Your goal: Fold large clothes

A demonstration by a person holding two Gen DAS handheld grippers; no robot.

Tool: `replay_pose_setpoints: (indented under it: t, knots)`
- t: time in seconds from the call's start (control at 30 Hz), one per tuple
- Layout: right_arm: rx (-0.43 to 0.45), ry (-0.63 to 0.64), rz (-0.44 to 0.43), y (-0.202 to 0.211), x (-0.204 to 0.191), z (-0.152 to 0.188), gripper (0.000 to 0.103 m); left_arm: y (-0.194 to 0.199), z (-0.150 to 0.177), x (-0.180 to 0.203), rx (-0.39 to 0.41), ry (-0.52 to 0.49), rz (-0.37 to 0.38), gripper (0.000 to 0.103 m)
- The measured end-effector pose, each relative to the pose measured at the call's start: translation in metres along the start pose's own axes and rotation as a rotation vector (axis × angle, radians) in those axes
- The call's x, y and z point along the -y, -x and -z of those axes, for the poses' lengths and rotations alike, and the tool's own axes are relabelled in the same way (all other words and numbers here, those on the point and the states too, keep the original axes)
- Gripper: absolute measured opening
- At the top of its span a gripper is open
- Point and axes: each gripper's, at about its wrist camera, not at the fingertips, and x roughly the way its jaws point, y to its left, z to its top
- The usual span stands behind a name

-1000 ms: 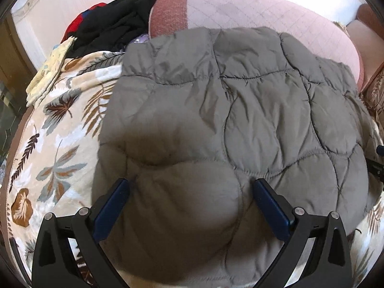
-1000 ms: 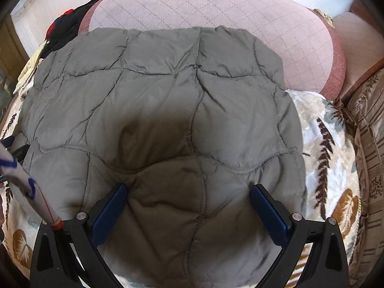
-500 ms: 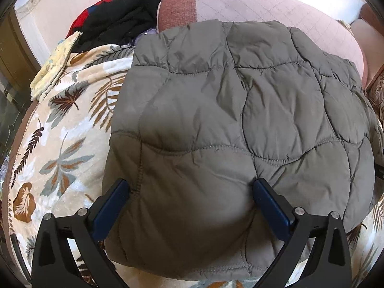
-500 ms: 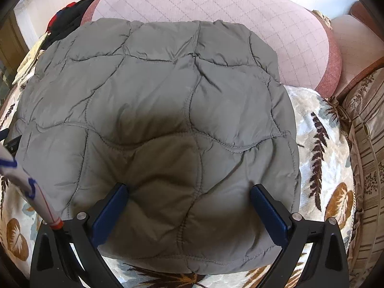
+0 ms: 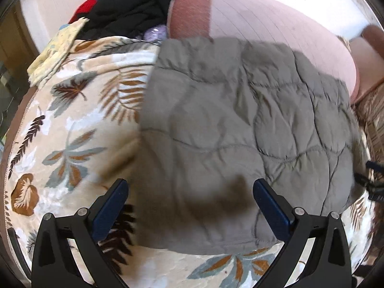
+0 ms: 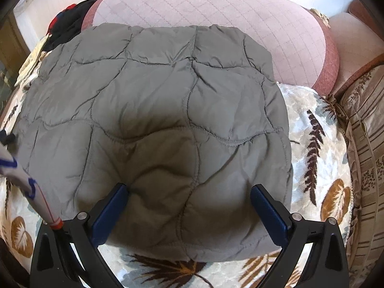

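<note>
Garment: a grey quilted puffer jacket [image 6: 156, 129], folded into a compact rounded block, is lying flat on a cream blanket with a brown and blue leaf print [image 6: 319, 158].
Far edge of the garment: it is reaching onto a pink quilted cushion with a darker red border [image 6: 216, 7] behind the blanket.
Left gripper [image 5: 189, 206]: its two blue-padded fingers [image 5: 109, 212] are standing wide apart with nothing between them; it is hovering over the near left corner of the jacket [image 5: 240, 129], one finger over the leaf blanket [image 5: 72, 132], the other over the grey fabric.
Right gripper [image 6: 189, 206]: its fingers [image 6: 270, 214] are also spread wide and holding nothing, both sitting over the jacket's near edge.
Left-view sharpness: that view is blurring, so stitching detail is hard to tell there.
Back left: a heap of black and red clothes [image 5: 134, 9] is lying beside the pink cushion [image 5: 276, 31], with a pale yellow cloth [image 5: 57, 50] at the blanket's corner.
Right side: a beige striped sofa cushion [image 6: 367, 144] is sitting just beside the blanket.
</note>
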Motion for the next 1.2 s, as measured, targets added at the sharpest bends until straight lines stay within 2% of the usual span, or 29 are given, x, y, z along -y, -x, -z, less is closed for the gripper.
replay_pose_setpoints:
  t: [0.3, 0.7, 0.83, 0.93, 1.07, 1.2]
  knots:
    - [-0.004, 0.038, 0.016, 0.011, -0.002, 0.002, 0.103, 0.023, -0.023, -0.035, 0.008, 0.040, -0.042, 0.103]
    - [-0.012, 0.043, 0.036, 0.015, 0.000, 0.001, 0.103, -0.015, -0.018, -0.027, -0.058, 0.028, -0.020, 0.103]
    - [-0.045, 0.024, 0.029, -0.001, 0.006, 0.001, 0.103, -0.034, -0.019, -0.024, -0.068, 0.027, -0.038, 0.103]
    - [-0.069, 0.011, 0.021, -0.014, 0.008, 0.001, 0.103, -0.047, -0.021, -0.025, -0.084, 0.034, -0.025, 0.103]
    - [-0.053, 0.028, 0.018, -0.007, 0.010, -0.001, 0.103, -0.057, -0.026, -0.021, -0.095, 0.015, -0.011, 0.103]
    - [-0.032, 0.003, 0.019, 0.005, 0.028, -0.006, 0.103, -0.073, -0.030, -0.024, -0.149, 0.015, 0.025, 0.103]
